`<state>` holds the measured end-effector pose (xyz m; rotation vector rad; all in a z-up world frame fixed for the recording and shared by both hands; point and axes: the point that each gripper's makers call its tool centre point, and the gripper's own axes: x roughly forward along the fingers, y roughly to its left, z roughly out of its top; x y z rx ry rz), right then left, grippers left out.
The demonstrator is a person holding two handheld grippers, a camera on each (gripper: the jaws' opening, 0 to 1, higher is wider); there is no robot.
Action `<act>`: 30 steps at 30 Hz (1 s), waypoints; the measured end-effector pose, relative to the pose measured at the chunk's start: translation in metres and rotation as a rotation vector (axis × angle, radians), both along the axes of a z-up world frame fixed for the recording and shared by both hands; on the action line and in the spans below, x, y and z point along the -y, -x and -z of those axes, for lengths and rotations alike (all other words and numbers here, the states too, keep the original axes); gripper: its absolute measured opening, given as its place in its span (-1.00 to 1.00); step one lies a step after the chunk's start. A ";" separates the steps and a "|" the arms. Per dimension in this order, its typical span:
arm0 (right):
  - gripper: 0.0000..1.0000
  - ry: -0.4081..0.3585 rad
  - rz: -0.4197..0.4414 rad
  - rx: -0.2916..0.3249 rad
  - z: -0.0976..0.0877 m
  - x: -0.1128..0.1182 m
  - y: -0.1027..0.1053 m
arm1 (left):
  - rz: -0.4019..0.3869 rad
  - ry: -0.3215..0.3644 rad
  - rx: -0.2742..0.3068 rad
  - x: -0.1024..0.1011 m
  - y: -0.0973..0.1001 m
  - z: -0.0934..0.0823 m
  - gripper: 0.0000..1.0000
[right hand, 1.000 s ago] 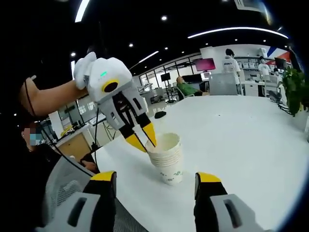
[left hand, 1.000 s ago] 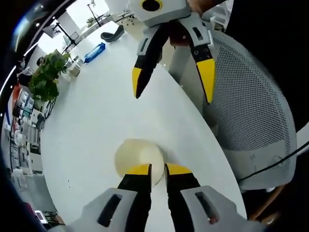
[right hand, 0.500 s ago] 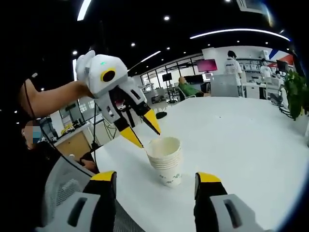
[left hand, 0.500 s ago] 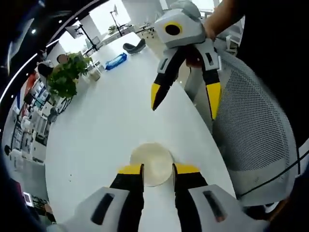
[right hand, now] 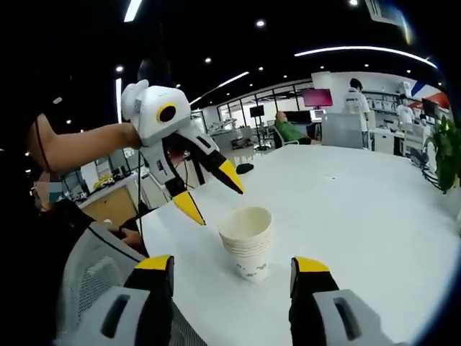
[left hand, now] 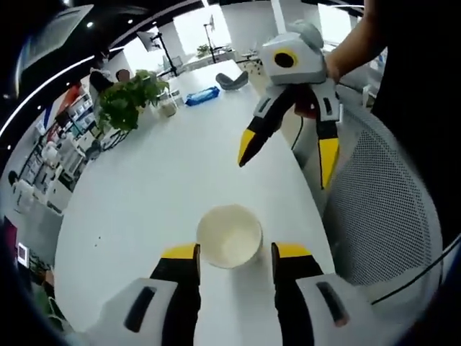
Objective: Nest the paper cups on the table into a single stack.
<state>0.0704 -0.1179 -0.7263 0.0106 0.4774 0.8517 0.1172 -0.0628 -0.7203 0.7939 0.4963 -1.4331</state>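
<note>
The stack of paper cups [right hand: 246,241] stands upright on the white table [right hand: 374,209], near its edge. The left gripper [right hand: 211,194] hangs just above and beside the cups' rim, jaws spread wide and holding nothing. The right gripper [left hand: 287,157] hovers farther off over the table edge, jaws also apart and empty. A mesh chair [left hand: 392,209] sits alongside.
</note>
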 end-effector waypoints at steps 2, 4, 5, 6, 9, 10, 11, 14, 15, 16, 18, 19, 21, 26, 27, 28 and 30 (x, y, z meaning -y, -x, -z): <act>0.30 0.008 -0.011 0.001 0.001 -0.002 -0.001 | -0.016 0.008 -0.012 -0.001 -0.001 0.003 -0.16; 0.29 0.019 -0.020 0.003 0.003 -0.003 -0.004 | -0.029 0.005 -0.021 -0.003 -0.001 0.009 -0.13; 0.29 0.025 -0.023 0.003 0.004 -0.003 -0.004 | -0.031 0.005 -0.022 -0.004 -0.002 0.011 -0.13; 0.28 0.033 -0.028 0.004 0.005 -0.004 -0.005 | -0.038 0.006 -0.027 -0.005 -0.002 0.014 -0.13; 0.27 0.048 -0.039 0.004 0.009 -0.006 -0.008 | -0.052 0.004 -0.034 -0.007 -0.003 0.020 -0.12; 0.27 0.052 -0.042 0.004 0.010 -0.006 -0.008 | -0.055 0.005 -0.036 -0.008 -0.004 0.021 -0.13; 0.26 0.061 -0.047 0.005 0.012 -0.007 -0.009 | -0.062 0.007 -0.043 -0.007 -0.004 0.023 -0.13; 0.26 0.078 -0.061 0.007 0.015 -0.009 -0.011 | -0.072 0.017 -0.045 -0.005 -0.006 0.025 -0.16; 0.26 0.081 -0.066 0.007 0.016 -0.010 -0.012 | -0.075 0.015 -0.051 -0.005 -0.007 0.026 -0.15; 0.26 0.083 -0.069 0.007 0.016 -0.010 -0.012 | -0.075 0.015 -0.052 -0.004 -0.007 0.027 -0.15; 0.26 0.096 -0.073 0.008 0.019 -0.010 -0.015 | -0.073 0.016 -0.057 -0.002 -0.007 0.028 -0.16; 0.24 0.100 -0.075 0.009 0.020 -0.010 -0.017 | -0.072 0.015 -0.058 -0.001 -0.007 0.029 -0.16; 0.22 0.103 -0.075 0.008 0.020 -0.010 -0.020 | -0.068 0.011 -0.057 0.000 -0.008 0.031 -0.16; 0.20 0.112 -0.075 0.011 0.022 -0.011 -0.028 | -0.071 0.002 -0.072 0.001 -0.008 0.041 -0.16; 0.20 0.116 -0.076 0.014 0.023 -0.011 -0.029 | -0.071 0.000 -0.075 0.000 -0.008 0.043 -0.16; 0.20 0.118 -0.078 0.015 0.023 -0.012 -0.031 | -0.069 -0.002 -0.084 0.000 -0.007 0.046 -0.16; 0.20 0.115 -0.077 0.013 0.023 -0.014 -0.033 | -0.072 -0.005 -0.091 -0.001 -0.007 0.049 -0.16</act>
